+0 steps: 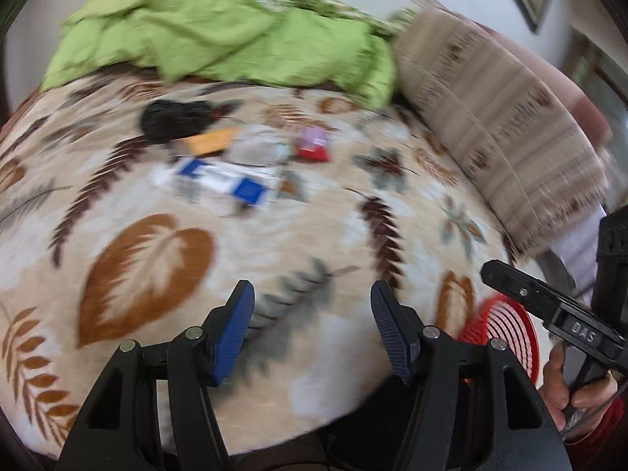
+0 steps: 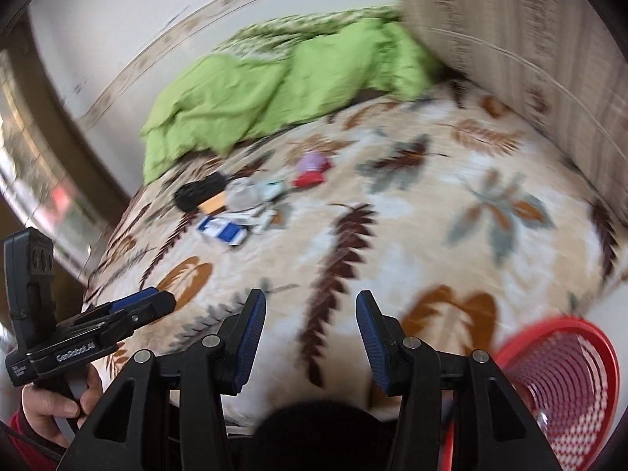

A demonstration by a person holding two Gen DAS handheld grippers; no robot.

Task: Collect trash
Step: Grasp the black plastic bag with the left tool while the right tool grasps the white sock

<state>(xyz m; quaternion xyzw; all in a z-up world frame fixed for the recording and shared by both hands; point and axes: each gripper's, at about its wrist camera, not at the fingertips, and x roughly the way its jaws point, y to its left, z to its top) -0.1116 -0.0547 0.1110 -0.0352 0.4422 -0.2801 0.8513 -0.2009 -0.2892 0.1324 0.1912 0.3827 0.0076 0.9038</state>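
A cluster of trash lies on the leaf-patterned bed cover: a black bundle (image 1: 172, 121), an orange card (image 1: 210, 141), a crumpled clear wrapper (image 1: 257, 147), a red and purple packet (image 1: 312, 145) and a blue and white packet (image 1: 223, 182). The same items show in the right wrist view: the black bundle (image 2: 200, 192), the red packet (image 2: 310, 170), the blue and white packet (image 2: 223, 231). My left gripper (image 1: 312, 331) is open and empty, well short of the trash. My right gripper (image 2: 310, 339) is open and empty too. A red mesh basket (image 2: 565, 384) stands at the bed's near right edge.
A green blanket (image 1: 219, 35) is heaped at the far side of the bed. A striped beige pillow (image 1: 494, 137) lies on the right. The red basket also shows in the left wrist view (image 1: 506, 333). The right gripper's body (image 1: 549, 310) is close by on my left gripper's right.
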